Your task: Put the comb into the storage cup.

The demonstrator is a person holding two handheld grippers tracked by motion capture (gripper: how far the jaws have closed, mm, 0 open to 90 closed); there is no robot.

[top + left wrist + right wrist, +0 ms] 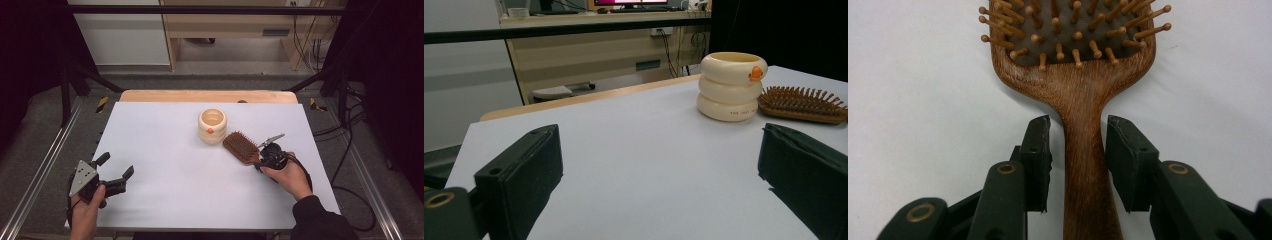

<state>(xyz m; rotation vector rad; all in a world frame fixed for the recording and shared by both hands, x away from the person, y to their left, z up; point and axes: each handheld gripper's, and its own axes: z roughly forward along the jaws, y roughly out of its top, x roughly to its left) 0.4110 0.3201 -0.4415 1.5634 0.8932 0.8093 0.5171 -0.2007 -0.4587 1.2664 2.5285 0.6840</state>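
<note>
A wooden paddle hairbrush (240, 146) lies bristles-up on the white table, right of centre, with its handle pointing toward the person. My right gripper (262, 161) straddles that handle. In the right gripper view the jaws of the right gripper (1078, 122) stand close on either side of the brush (1073, 80) handle, with a thin gap still showing on the left side. A cream ringed cup (212, 126) with an orange duck mark stands upright just left of the brush head. My left gripper (116, 166) rests wide open at the near left, holding nothing.
The white sheet (165, 150) covers the table, with a wooden edge (207, 96) at the far side. In the left gripper view the cup (730, 85) and brush (804, 102) sit far right beyond the left gripper (659, 135). Metal rails flank the table.
</note>
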